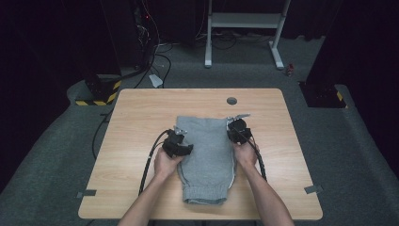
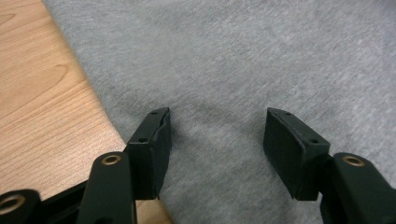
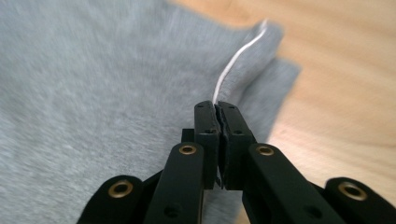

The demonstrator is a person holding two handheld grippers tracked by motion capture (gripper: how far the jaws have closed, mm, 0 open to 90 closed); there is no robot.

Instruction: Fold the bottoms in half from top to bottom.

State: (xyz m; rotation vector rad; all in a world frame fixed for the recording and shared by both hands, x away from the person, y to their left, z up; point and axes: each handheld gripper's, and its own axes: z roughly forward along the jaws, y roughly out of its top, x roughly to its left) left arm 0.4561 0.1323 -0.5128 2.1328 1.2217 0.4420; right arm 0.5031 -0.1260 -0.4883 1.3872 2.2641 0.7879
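Note:
A grey knit garment point(image 1: 207, 150) lies folded lengthwise in the middle of the wooden table point(image 1: 141, 108). My left gripper point(image 1: 187, 148) hovers at its left edge. In the left gripper view the jaws point(image 2: 217, 126) stand open just above the grey cloth point(image 2: 233, 56), with nothing between them and the table point(image 2: 37, 84) to their left. My right gripper point(image 1: 235, 126) is at the garment's far right edge. In the right gripper view its jaws point(image 3: 217, 109) are pressed together on the garment's point(image 3: 93, 93) edge, where a white cord point(image 3: 233, 60) runs into the tips.
A round cable hole point(image 1: 231, 100) sits in the table beyond the garment. Grey tape pieces point(image 1: 87, 193) point(image 1: 313, 189) mark the near corners. On the floor beyond stand a white frame point(image 1: 244, 21) and a yellow-black striped base point(image 1: 99, 96). Bare wood point(image 3: 336, 70) lies right of the cloth.

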